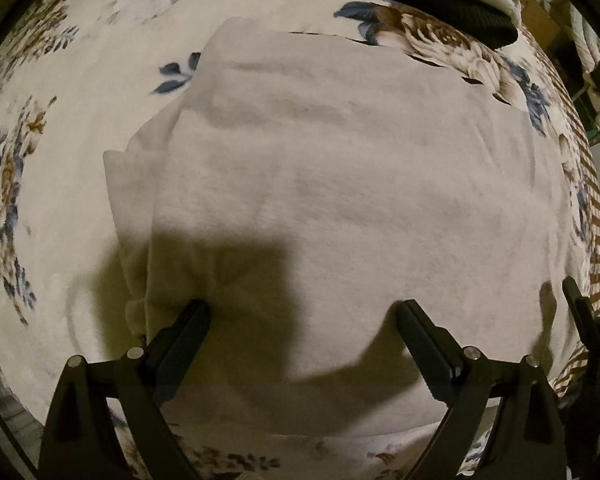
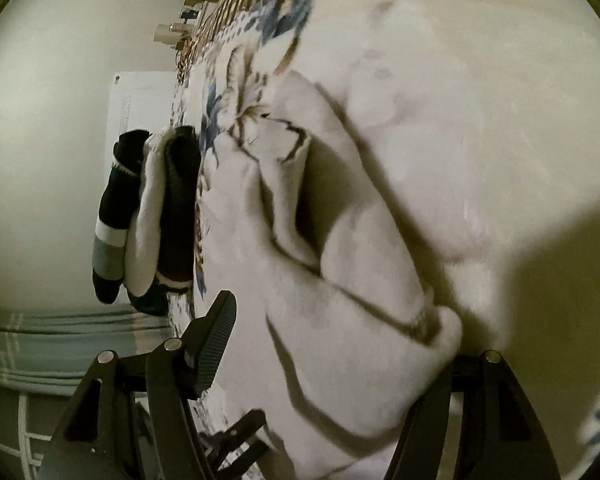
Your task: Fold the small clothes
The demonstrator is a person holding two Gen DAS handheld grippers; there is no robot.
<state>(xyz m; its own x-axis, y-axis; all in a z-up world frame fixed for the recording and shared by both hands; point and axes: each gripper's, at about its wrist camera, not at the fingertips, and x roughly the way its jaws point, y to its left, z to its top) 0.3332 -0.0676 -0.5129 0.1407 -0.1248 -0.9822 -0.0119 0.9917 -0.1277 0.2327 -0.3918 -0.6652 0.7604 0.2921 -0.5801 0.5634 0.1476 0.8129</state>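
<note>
A pale grey-white garment [image 1: 340, 184] lies spread flat on a floral blanket [image 1: 60, 128]. Its left side is folded over in layers. My left gripper [image 1: 303, 309] points down over the garment's near edge, open wide, with both fingertips [image 1: 198, 312] at the cloth and nothing pinched. At the right edge of that view a black finger of my right gripper [image 1: 578, 304] shows. In the right wrist view a rumpled fold of the garment [image 2: 340, 288] lies between the fingers of my right gripper [image 2: 340, 316]. Its left pad [image 2: 216, 332] stands clear of the cloth, and the other fingertip is hidden behind the fold.
Dark socks with white and teal bands [image 2: 140, 216] are heaped at the blanket's edge, also seen as a dark pile [image 1: 460, 0]. A pale wall [image 2: 52, 100] and a blue-green checked fabric [image 2: 40, 340] lie beyond the bed's edge. A brown striped border [image 1: 596, 216] marks the blanket's right side.
</note>
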